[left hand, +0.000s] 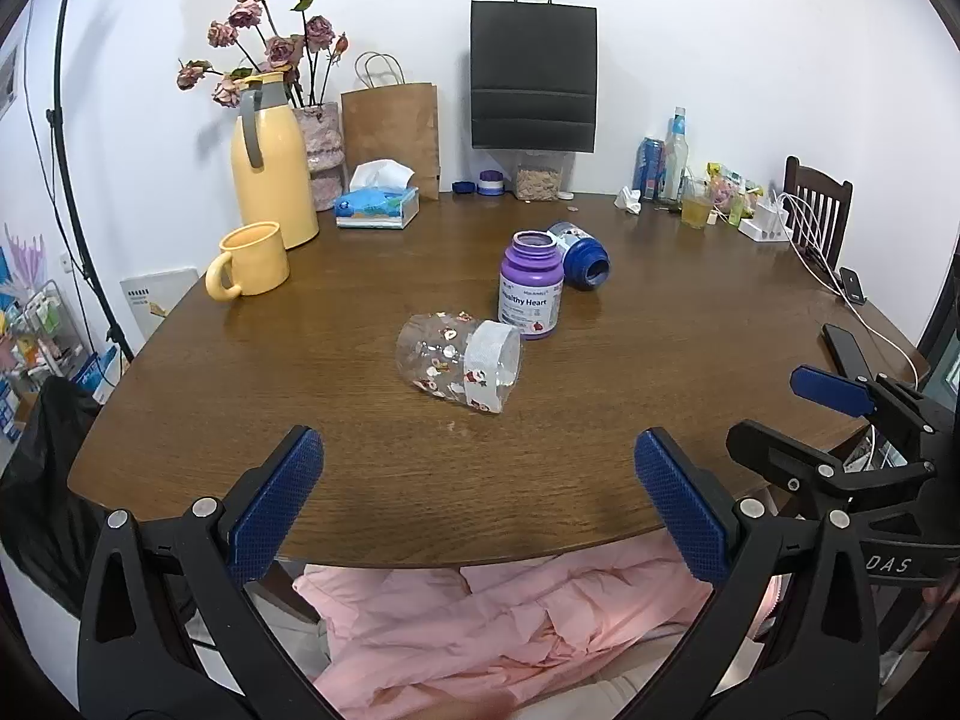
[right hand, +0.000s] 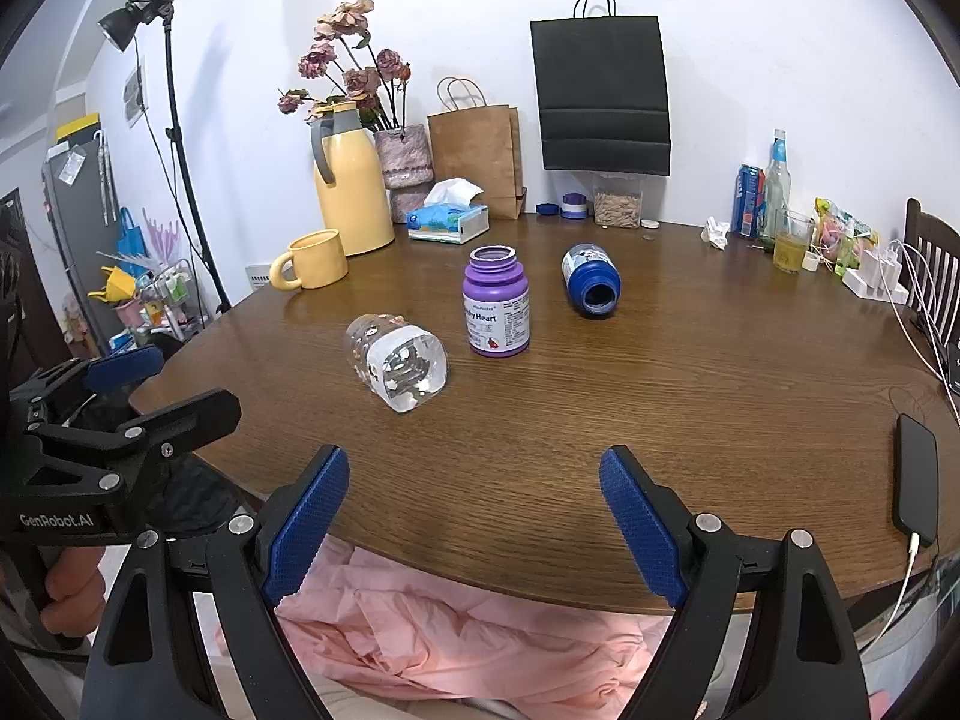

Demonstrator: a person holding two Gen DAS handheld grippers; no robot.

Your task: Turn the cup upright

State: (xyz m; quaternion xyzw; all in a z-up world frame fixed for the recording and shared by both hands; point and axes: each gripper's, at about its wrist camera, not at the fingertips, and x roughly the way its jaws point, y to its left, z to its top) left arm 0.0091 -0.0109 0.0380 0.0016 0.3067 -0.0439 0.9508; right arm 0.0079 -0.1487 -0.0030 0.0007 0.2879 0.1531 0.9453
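Both sets of tongs hang back at the near edge of the surface (left hand: pixel 372 480), the left tongs (left hand: pixel 479 489) and right tongs (right hand: pixel 474 519) each spread wide with nothing between the blue pads, which looks like a ready stance before either commits to a reach. Out ahead the clear patterned cup (left hand: pixel 459 363) lies on its side, mouth turned toward the right tongs' side and just short of the upright purple bottle (left hand: pixel 531 285). That bottle crowds it, though through the curved lens I can't be sure they don't touch, so I'd judge the right tongs have the cleaner line to the rim.
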